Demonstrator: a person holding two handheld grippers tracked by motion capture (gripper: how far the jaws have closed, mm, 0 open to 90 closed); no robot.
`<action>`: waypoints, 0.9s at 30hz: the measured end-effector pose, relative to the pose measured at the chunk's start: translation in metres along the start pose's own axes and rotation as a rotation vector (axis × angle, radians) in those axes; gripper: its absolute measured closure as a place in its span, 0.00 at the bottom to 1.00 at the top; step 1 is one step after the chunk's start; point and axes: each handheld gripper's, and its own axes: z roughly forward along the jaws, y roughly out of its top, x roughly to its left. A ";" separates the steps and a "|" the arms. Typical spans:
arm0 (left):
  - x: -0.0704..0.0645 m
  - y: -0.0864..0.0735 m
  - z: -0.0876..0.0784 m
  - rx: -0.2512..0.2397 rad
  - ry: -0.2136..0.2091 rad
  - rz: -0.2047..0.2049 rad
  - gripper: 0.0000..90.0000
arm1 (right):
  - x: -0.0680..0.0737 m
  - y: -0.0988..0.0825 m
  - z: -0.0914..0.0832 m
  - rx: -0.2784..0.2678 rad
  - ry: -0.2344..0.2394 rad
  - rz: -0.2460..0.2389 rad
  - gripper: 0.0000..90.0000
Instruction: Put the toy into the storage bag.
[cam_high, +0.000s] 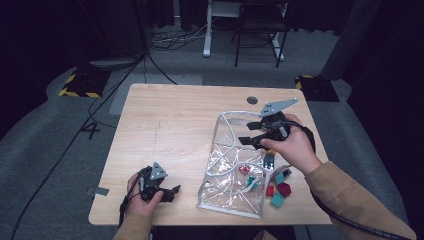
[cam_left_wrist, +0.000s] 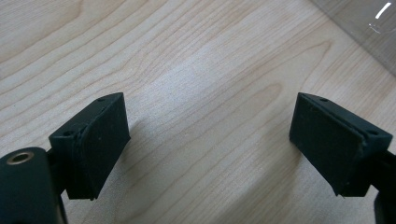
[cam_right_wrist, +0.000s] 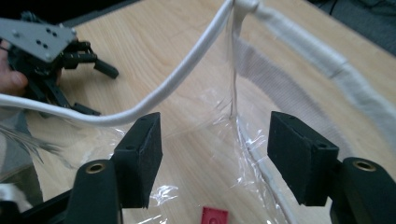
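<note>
Hovering over the far right part of the clear plastic bag (cam_high: 235, 170), the right gripper (cam_high: 248, 133) has its jaws spread apart and grasps nothing. In the right gripper view the bag's white piped rim (cam_right_wrist: 187, 79) curves just beyond the two black pads, with clear film and the wooden table (cam_right_wrist: 154, 42) showing between them. A red brick (cam_right_wrist: 215, 217) lies inside the bag below the jaws. The bag lies on the right half of the table (cam_high: 170, 125), its opening toward the far side. More small bricks (cam_high: 279, 190), red and teal, sit in a loose cluster at the bag's near right corner. The left gripper (cam_high: 172, 192) rests at the near left of the table, well apart from the bag, its jaws released and wide over bare wood.
</note>
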 end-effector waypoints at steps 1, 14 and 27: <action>0.000 0.000 0.000 0.000 0.000 0.000 0.14 | 0.000 0.000 -0.005 -0.016 -0.004 -0.001 0.40; 0.000 0.000 0.000 0.000 0.000 0.000 0.14 | -0.004 -0.018 -0.066 -0.123 -0.085 0.019 0.40; 0.000 0.000 0.000 0.000 0.001 0.003 0.14 | -0.022 -0.055 -0.111 -0.162 -0.167 0.101 0.40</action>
